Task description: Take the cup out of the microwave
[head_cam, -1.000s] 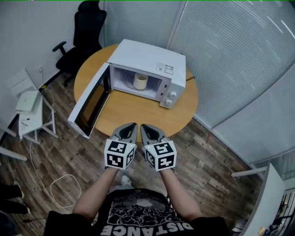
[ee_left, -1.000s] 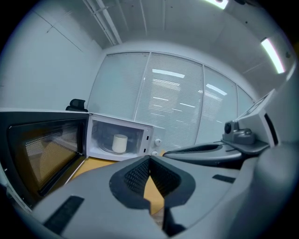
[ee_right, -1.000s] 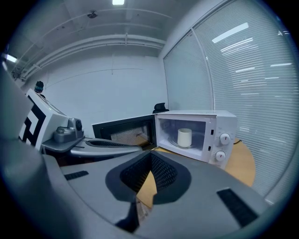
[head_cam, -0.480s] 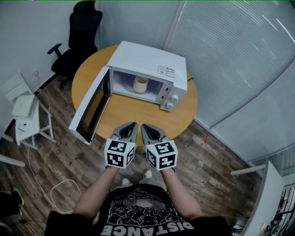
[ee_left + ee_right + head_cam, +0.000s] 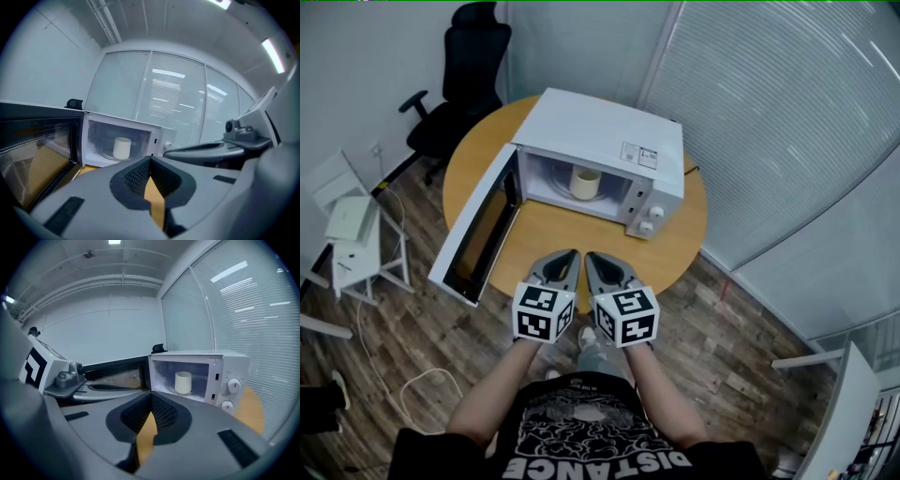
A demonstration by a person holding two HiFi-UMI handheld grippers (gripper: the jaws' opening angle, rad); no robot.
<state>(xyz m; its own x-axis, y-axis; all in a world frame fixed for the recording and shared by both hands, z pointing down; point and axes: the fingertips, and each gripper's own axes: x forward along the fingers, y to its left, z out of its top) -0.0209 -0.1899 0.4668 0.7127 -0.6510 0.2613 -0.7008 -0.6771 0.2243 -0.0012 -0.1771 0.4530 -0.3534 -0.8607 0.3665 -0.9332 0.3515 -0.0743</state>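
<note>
The small cream cup stands inside the white microwave, and its door is wide open. The microwave sits on a round wooden worktop. The left claw and right claw are side by side, both squeezed together with nothing in them, far from the cup.

a black office chair stands behind the round wooden tabletop, closed white blinds to the right.
</note>
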